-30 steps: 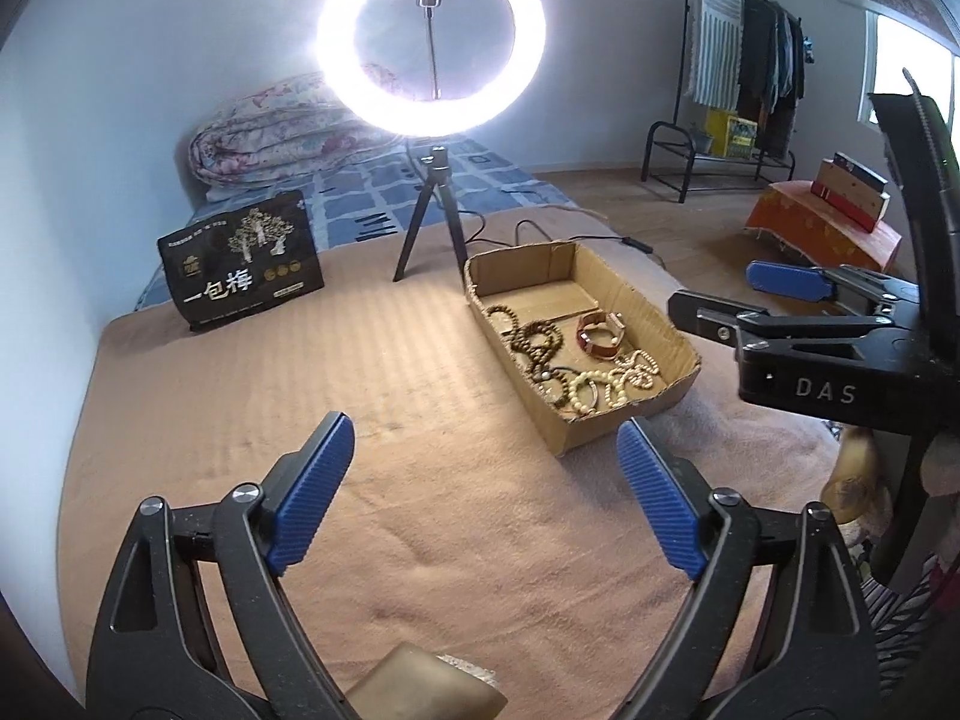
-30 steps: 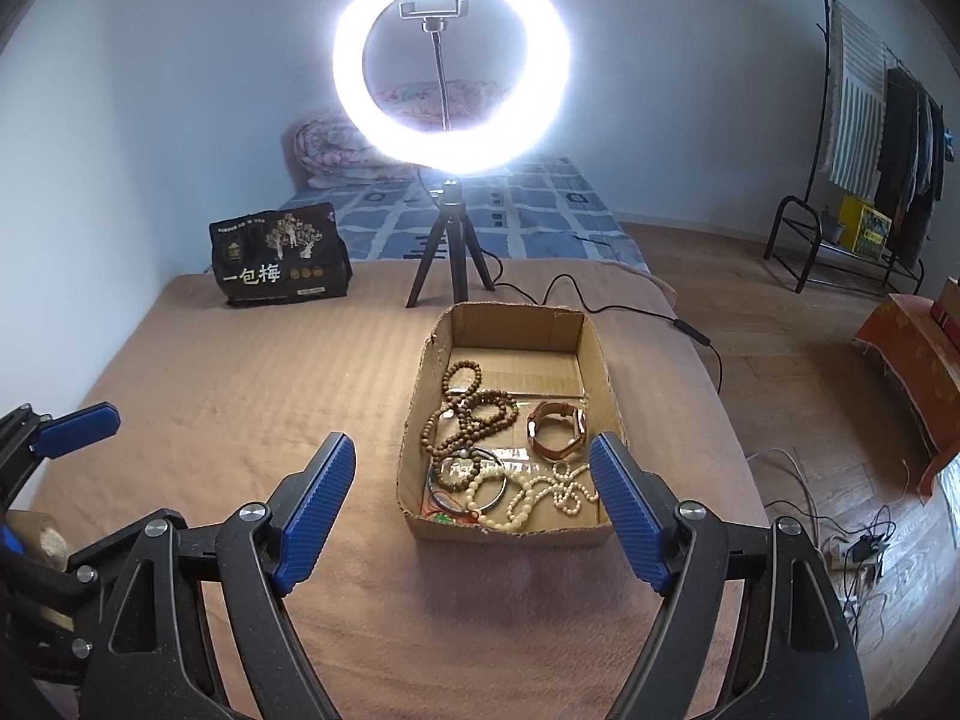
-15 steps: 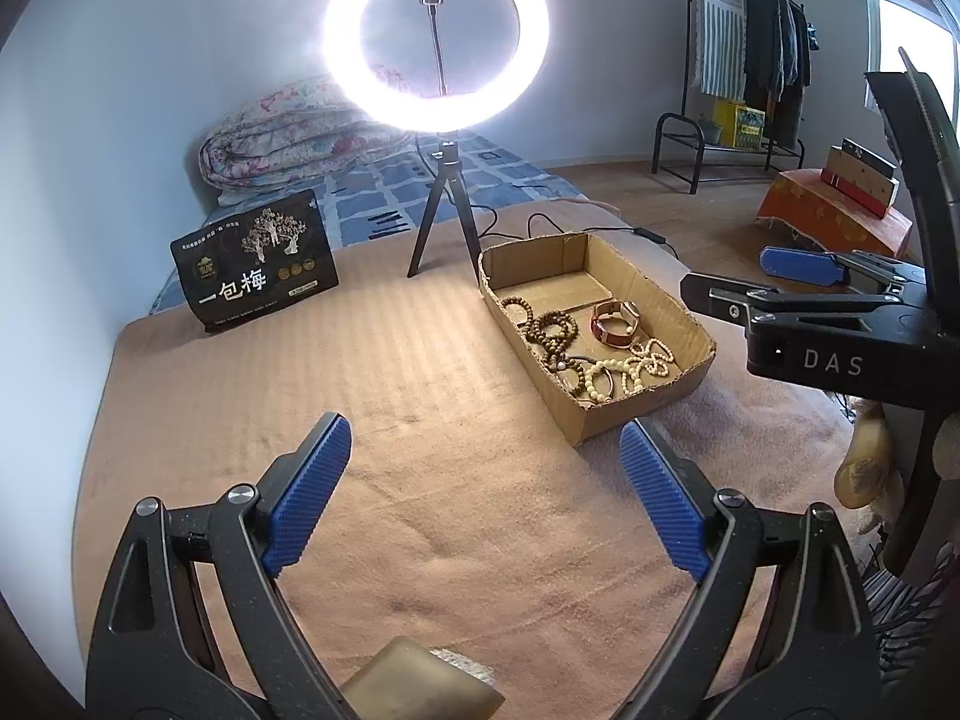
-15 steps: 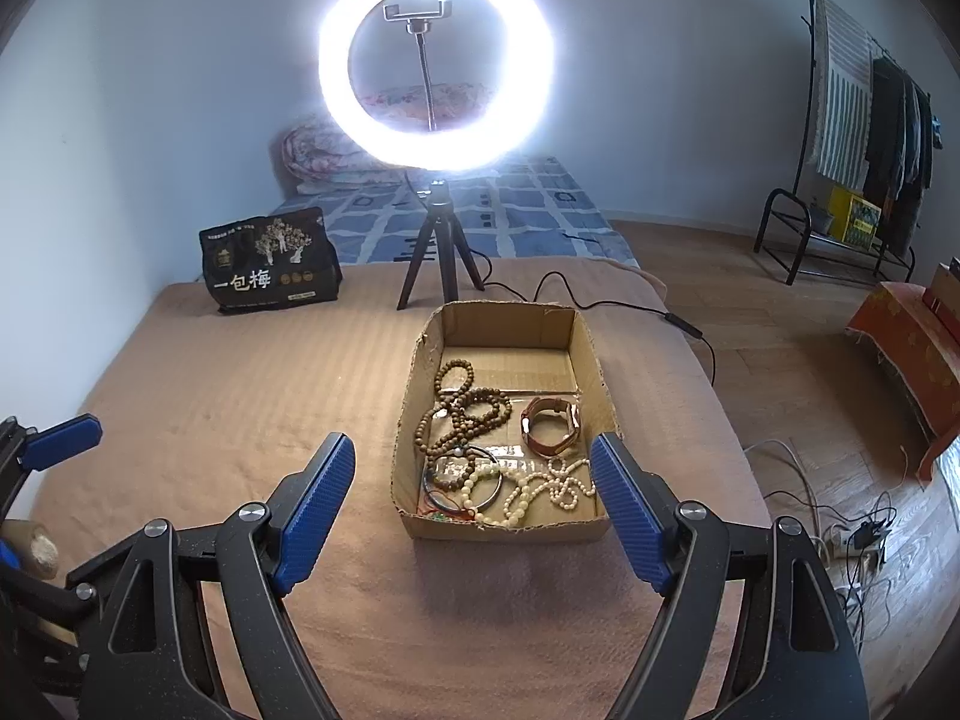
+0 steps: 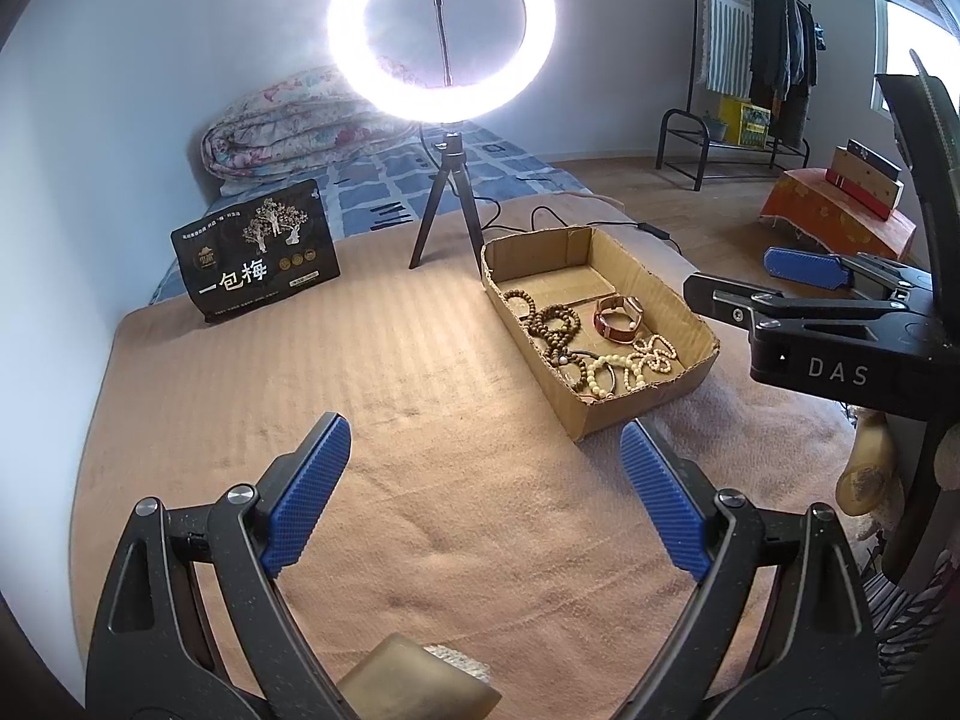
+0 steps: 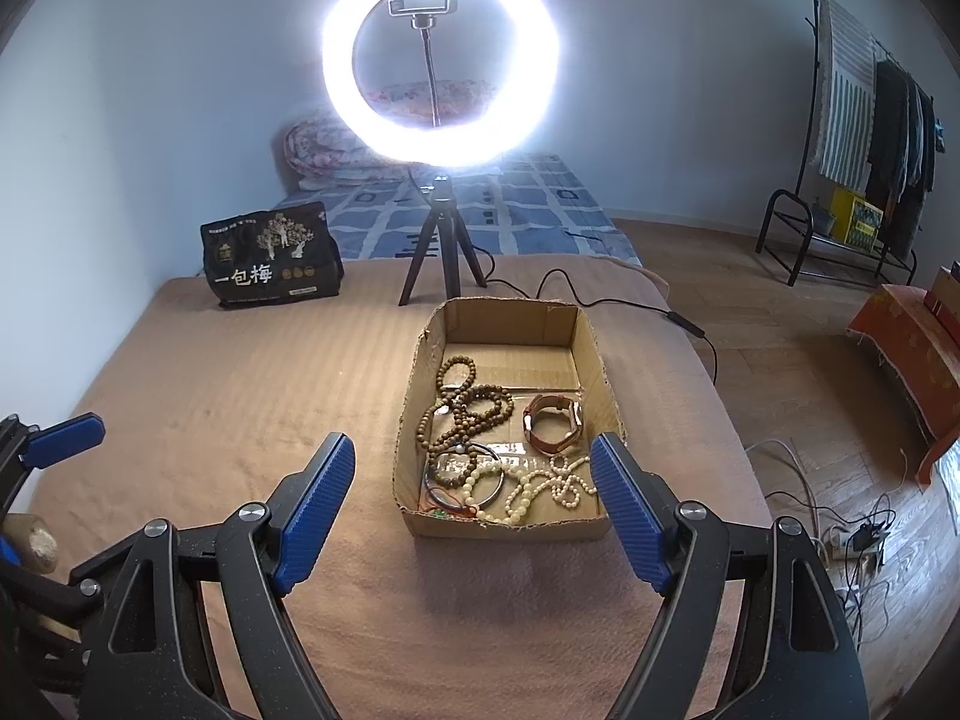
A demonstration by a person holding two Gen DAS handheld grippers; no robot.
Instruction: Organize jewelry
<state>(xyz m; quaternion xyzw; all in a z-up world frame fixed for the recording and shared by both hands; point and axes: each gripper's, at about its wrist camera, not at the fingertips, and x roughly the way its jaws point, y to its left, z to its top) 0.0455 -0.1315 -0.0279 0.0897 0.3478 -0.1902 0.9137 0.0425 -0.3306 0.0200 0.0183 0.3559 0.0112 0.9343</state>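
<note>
An open cardboard box [image 6: 420, 402] [image 5: 699, 324] sits on a tan blanket. It holds brown wooden bead strings [image 6: 465, 405] [image 5: 549, 324], a brown leather bracelet [image 6: 552, 420] [image 5: 618, 318], cream bead strings [image 6: 540, 483] [image 5: 630, 363] and a dark bangle [image 6: 462, 483]. My right gripper [image 6: 471, 507] is open and empty, just in front of the box. My left gripper [image 5: 483, 495] is open and empty, over the blanket left of the box. The right gripper shows from the side in the left wrist view [image 5: 804, 264].
A lit ring light on a small tripod [image 6: 441, 246] stands behind the box, its cable [image 6: 660, 309] running right. A black printed bag [image 6: 270, 255] stands at the back left. A folded quilt [image 5: 288, 126] and blue mat lie beyond. The blanket's right edge [image 6: 729, 420] drops to wood floor.
Both grippers have drifted slightly, so the box and light sit a little differently in each view. Both stay open and empty.
</note>
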